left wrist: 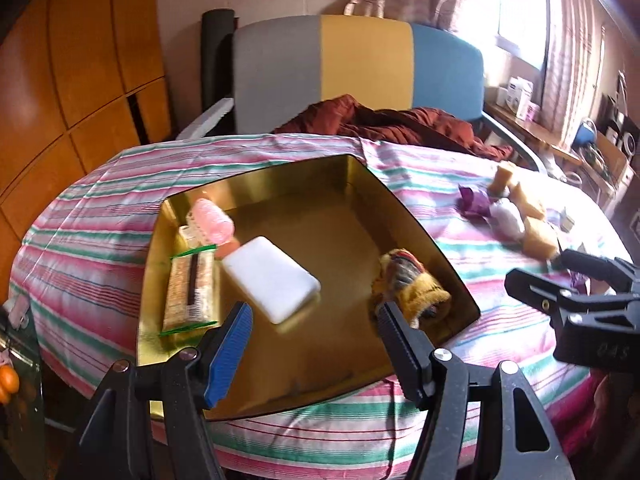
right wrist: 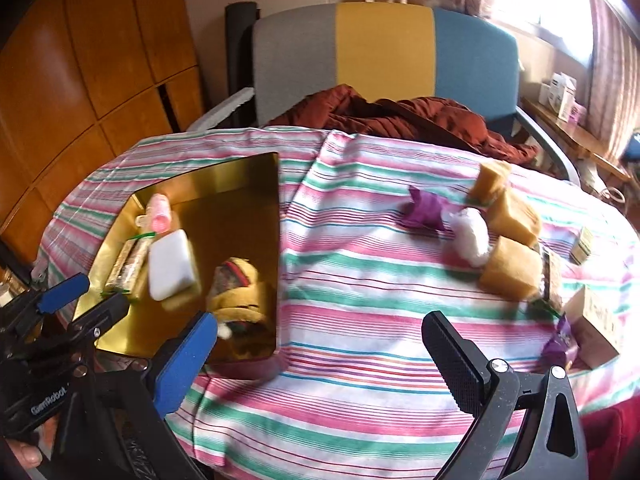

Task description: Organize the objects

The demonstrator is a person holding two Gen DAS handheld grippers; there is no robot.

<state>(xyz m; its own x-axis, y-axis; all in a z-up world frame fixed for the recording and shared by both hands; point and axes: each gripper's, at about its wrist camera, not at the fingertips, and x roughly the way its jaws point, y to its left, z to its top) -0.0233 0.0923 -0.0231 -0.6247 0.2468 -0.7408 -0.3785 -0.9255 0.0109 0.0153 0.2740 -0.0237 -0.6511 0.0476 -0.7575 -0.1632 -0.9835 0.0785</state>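
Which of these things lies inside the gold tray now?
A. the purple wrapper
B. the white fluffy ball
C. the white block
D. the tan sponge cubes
C: the white block lies on the floor of the gold tray, while the other three rest on the striped cloth outside it.

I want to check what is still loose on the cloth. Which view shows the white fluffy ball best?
The right wrist view. There the white fluffy ball lies large and unobstructed on the striped cloth, between the purple wrapper and the tan blocks. In the left wrist view it is smaller, near the right edge and more distorted.
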